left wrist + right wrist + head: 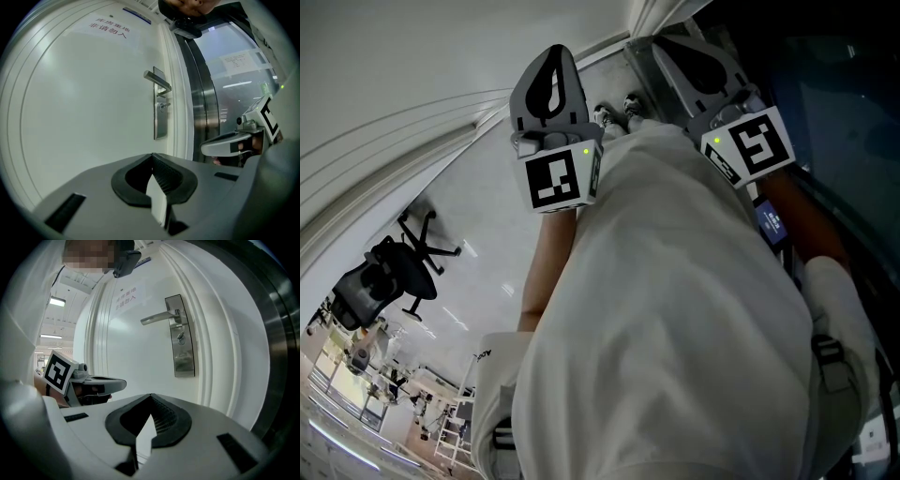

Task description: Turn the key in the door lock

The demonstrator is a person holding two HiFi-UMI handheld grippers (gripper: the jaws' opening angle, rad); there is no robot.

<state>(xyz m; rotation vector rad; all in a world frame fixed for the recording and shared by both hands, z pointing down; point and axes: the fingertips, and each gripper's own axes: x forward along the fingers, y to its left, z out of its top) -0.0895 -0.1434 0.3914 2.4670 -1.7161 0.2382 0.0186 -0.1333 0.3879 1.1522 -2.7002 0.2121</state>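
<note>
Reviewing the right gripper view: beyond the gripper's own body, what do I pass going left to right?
The left gripper's marker cube → paper sign on the door → lock plate with its key → steel frame at the far right.

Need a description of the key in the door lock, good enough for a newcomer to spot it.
Start at the white door. Near its edge sits a tall steel lock plate, with a lever handle jutting from its upper part. The key is the small metal piece sticking out just below that handle, much smaller than it, above the plate's bare lower half.
</note>
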